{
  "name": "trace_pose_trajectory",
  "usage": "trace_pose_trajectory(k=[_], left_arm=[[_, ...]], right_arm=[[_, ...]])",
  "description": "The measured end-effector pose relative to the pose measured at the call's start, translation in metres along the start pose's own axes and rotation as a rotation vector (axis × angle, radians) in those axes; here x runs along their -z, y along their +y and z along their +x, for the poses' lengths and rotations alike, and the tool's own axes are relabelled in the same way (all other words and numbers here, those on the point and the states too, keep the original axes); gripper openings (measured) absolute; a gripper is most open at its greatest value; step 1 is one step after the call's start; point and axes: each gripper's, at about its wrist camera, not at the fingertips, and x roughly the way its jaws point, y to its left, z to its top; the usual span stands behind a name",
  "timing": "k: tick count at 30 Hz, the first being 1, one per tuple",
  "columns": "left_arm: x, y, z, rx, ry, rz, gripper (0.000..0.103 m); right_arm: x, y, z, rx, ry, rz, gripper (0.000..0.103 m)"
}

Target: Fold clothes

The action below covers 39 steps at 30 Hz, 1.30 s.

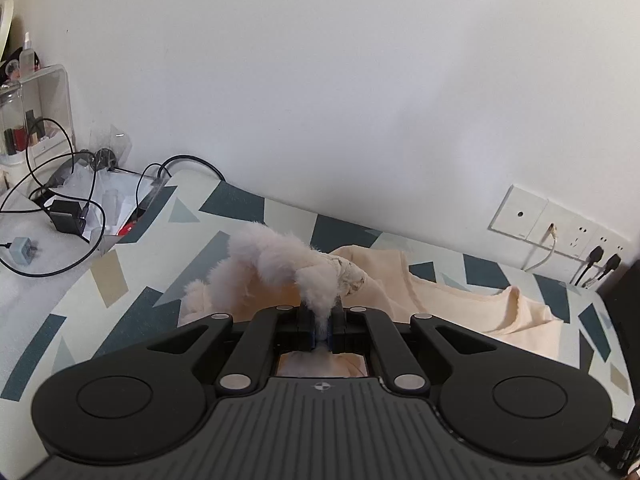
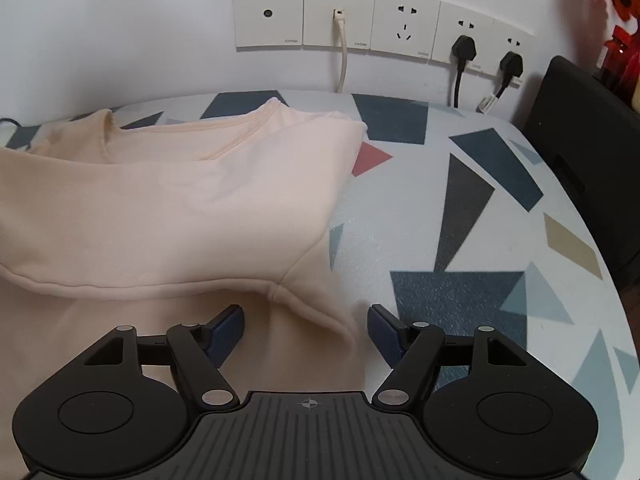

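A peach sweatshirt (image 2: 168, 204) lies on the patterned table, its neckline toward the wall and one side folded over. My right gripper (image 2: 306, 330) is open just above the table, its blue pads (image 2: 226, 330) either side of the garment's right folded edge near the armpit seam. In the left wrist view my left gripper (image 1: 322, 330) is shut on a fluffy white trim (image 1: 280, 260) of the sweatshirt (image 1: 460, 304), lifting it so the fluff arches up in front of the camera. The rest of the cloth trails right across the table.
The table has a geometric cover (image 2: 460, 216) and stands against a white wall with sockets and plugged cables (image 2: 464, 52). A dark chair back (image 2: 584, 152) stands at the right. Chargers, cables and boxes (image 1: 68, 208) clutter the left end.
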Motion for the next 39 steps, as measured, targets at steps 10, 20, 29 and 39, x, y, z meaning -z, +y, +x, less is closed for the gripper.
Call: trace_pose_trajectory(k=[10, 20, 29, 39], left_arm=[[-0.011, -0.037, 0.008, 0.080, -0.004, 0.048, 0.005], [-0.003, -0.025, 0.014, 0.062, 0.024, 0.002, 0.005], [-0.001, -0.014, 0.016, 0.020, 0.027, -0.022, 0.005], [-0.001, -0.015, 0.023, -0.001, 0.017, -0.009, 0.005]], right_arm=[[0.004, -0.066, -0.002, -0.036, -0.073, 0.405, 0.019], [0.004, -0.085, -0.036, -0.109, -0.094, 0.451, 0.042], [-0.078, -0.067, 0.003, -0.189, -0.111, 0.367, 0.047], [-0.098, -0.040, 0.068, -0.114, -0.023, 0.229, 0.014]])
